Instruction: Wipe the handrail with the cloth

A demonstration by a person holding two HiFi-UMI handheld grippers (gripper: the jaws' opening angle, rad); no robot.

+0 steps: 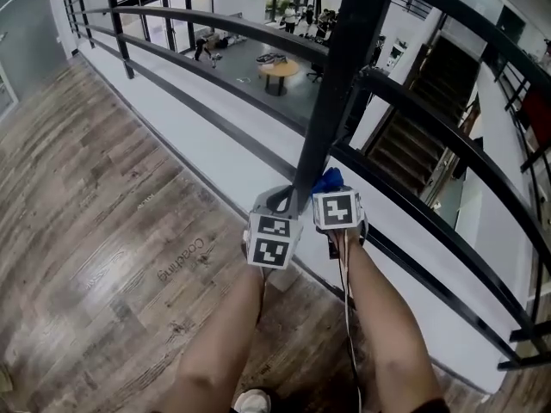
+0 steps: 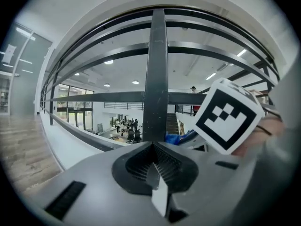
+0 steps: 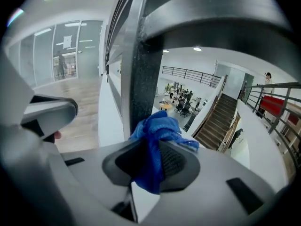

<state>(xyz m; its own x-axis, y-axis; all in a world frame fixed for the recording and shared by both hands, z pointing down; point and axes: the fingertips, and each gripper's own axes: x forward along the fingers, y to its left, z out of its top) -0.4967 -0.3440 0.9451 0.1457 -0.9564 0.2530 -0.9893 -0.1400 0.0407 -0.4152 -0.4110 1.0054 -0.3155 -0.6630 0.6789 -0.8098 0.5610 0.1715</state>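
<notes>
Nearest, at 6 o'clock of the head view: two forearms, with both grippers held side by side at the foot of the dark upright post. Clamps the blue cloth in the right gripper, bunched close against the post's lower part; cannot tell if touching. Carries nothing in the left gripper, shut on itself, at 9 o'clock of the right. Probably early in the job: cloth well below the handrail, which runs from 10 o'clock to 3 o'clock. Still to do: lift cloth to rail, wipe along it.
</notes>
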